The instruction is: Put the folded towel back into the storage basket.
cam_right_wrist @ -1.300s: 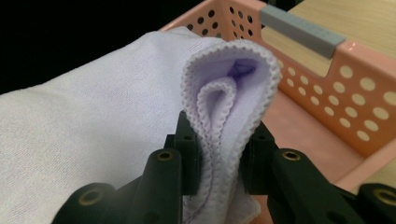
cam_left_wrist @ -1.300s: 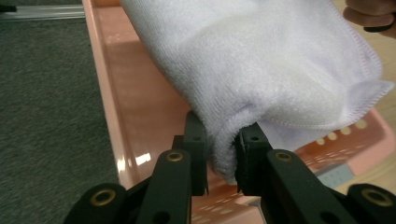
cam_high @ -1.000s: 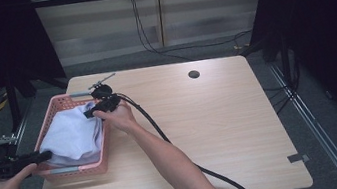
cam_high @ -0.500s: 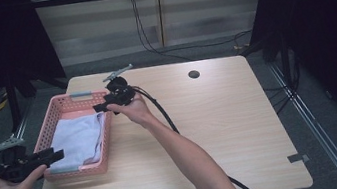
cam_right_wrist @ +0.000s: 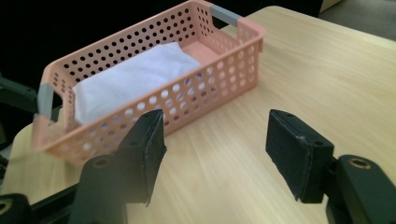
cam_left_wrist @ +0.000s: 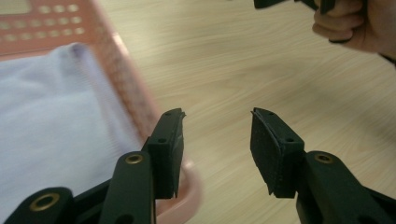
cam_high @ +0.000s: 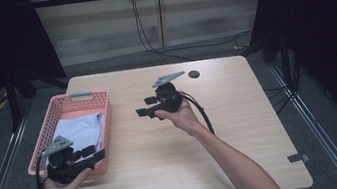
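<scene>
A pink perforated basket [cam_high: 107, 115] stands at the table's left side with a folded white cloth [cam_high: 78, 132] lying flat inside it. My right gripper [cam_high: 144, 106] hovers open over the table's middle, to the right of the basket, jaws pointing left and holding nothing. In the right gripper view the basket [cam_right_wrist: 224, 70] and the cloth [cam_right_wrist: 135, 74] lie beyond my open right gripper [cam_right_wrist: 215, 119]. My left gripper [cam_high: 95, 155] is open at the basket's near right corner. In the left gripper view, my left gripper [cam_left_wrist: 217, 119] straddles the basket's rim [cam_left_wrist: 123, 77] beside the cloth [cam_left_wrist: 51, 116].
A small dark round disc [cam_high: 194, 74] lies near the table's far edge. A black cable [cam_high: 206, 119] trails from the right gripper along the forearm. A strip of tape [cam_high: 297, 158] sits at the near right corner. Bare wood lies right of the basket.
My right gripper has left the cloth in the basket and drawn back right over the table's middle. My left gripper has come in to the basket's near right corner.
</scene>
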`<state>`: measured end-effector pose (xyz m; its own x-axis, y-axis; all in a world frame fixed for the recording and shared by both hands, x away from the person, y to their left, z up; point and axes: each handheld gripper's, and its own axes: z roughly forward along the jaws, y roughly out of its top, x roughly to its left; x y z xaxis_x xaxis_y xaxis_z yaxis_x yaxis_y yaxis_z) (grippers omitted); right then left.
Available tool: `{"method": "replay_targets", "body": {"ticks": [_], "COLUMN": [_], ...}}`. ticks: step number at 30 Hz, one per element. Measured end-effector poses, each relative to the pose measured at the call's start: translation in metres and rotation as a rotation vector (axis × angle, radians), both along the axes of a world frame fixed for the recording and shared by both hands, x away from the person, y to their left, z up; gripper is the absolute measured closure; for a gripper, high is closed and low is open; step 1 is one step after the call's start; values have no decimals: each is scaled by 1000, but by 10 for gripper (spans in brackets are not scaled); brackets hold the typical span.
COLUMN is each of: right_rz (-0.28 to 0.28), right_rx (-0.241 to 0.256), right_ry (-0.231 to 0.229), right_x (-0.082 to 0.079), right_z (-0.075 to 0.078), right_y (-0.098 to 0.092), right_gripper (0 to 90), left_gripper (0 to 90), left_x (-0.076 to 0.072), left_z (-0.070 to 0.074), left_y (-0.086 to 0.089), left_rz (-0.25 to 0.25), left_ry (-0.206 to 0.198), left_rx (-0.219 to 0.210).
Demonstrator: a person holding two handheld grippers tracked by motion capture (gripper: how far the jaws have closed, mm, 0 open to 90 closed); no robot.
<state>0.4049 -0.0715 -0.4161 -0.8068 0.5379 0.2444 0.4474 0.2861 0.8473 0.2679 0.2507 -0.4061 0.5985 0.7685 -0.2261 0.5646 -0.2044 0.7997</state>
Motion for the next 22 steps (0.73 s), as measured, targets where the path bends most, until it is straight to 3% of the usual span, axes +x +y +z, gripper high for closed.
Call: {"method": "replay_targets", "body": {"ticks": [1, 4, 9, 11, 13, 14, 17, 18, 20, 22], "right_rz": [0, -17, -53, -79, -83, -112, -147, -165, -175, -204], "right_rx": [0, 8, -8, -12, -13, -26, -31, -46, -38, -48], "right_ry": [0, -32, -23, -25, -21, -30, -18, -23, -7, -18], "right_x": [0, -23, -51, -64, -68, -83, -105, -111, -120, -129], "right_z": [0, -2, -9, -13, -14, -17, -25, -28, -30, -31], "right_y": [0, -30, -71, -91, -98, -116, -138, -144, -155, -164], "right_gripper": [376, 378, 375, 373, 370, 369, 356, 351, 344, 334], "left_gripper": [546, 496, 446, 435, 431, 419, 391, 387, 354, 328], "left_x": [-1, -4, -8, -9, -11, -17, -22, -26, -27, -26], "left_z": [-1, -10, -23, -26, -28, -32, -38, -47, -55, -57], "left_y": [-8, -37, -64, -69, -72, -78, -82, -85, -88, -89], "left_rz": [-16, -52, -108, -118, -117, -135, -139, -138, -147, -155], "left_ry": [-8, -11, 12, 14, 16, 12, 8, 36, 56, 72], "left_rx": [5, 6, 42, 33, 37, 27, 47, 27, 45, 53]}}
